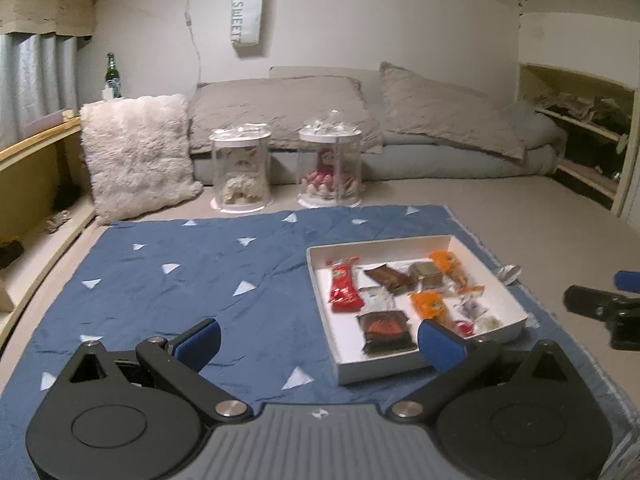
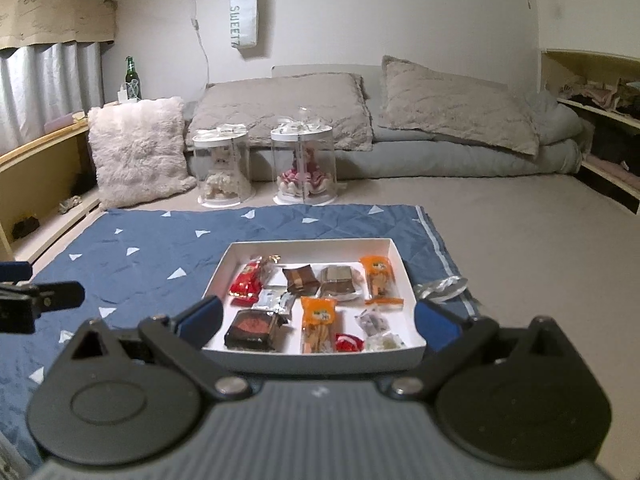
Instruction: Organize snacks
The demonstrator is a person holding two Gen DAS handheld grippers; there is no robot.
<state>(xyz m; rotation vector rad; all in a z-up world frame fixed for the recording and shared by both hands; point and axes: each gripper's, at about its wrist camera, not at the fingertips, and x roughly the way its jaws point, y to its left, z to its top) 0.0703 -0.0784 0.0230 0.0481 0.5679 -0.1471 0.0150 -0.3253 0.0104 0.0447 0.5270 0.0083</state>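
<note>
With both the left tool [image 1: 318, 338] and right tool [image 2: 318, 322] spread apart and empty above the blue mat [image 2: 160, 248], the snacks crowd the white tray [image 2: 320, 360] near its right edge, so a grab may pinch two wrappers together.

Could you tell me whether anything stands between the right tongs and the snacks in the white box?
Nothing visible does: the right tongs hang open over the white box, whose near wall is low.
</note>
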